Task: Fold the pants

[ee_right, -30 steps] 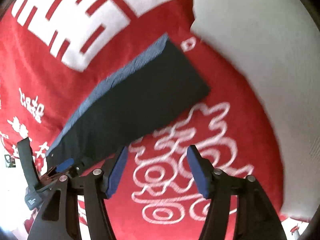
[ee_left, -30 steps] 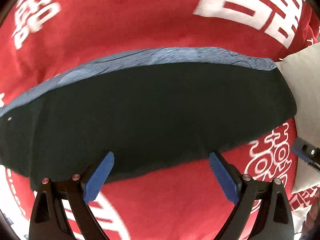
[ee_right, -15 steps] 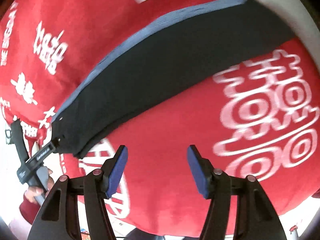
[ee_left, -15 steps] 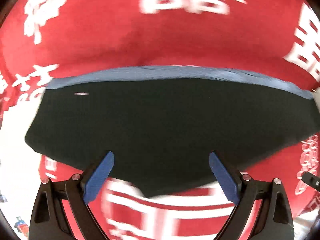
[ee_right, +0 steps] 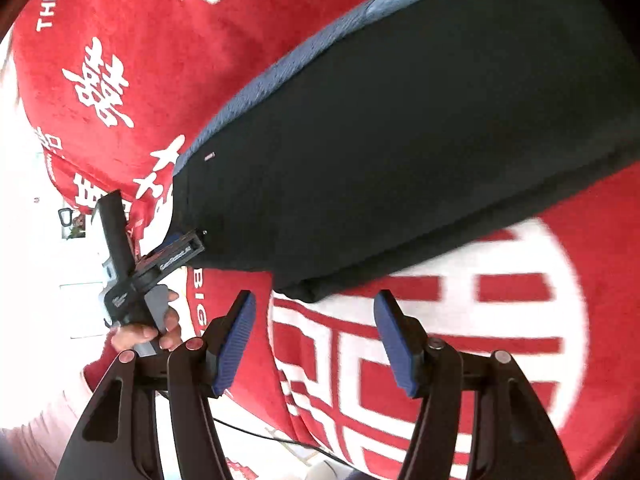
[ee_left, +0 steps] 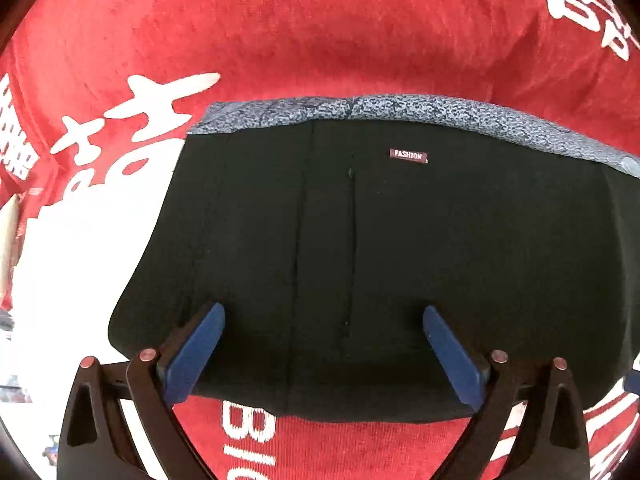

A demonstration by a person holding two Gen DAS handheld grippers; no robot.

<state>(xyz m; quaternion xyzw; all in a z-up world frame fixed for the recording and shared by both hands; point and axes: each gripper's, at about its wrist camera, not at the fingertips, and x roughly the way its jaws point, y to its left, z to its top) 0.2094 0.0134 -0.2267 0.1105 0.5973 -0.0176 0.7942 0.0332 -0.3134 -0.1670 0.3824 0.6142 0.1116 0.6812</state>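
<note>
My left gripper (ee_left: pixel 320 344) hovers spread wide over the folded black pants (ee_left: pixel 400 260) on the red blanket (ee_left: pixel 320 40). My right gripper (ee_right: pixel 314 336), also spread and empty, has the pants at twelve o'clock.

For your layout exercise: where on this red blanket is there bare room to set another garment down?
Bare red blanket lies beyond the pants' blue-grey edge, and on the near side under the right gripper. The pants' left end is crowded by the left gripper.
</note>
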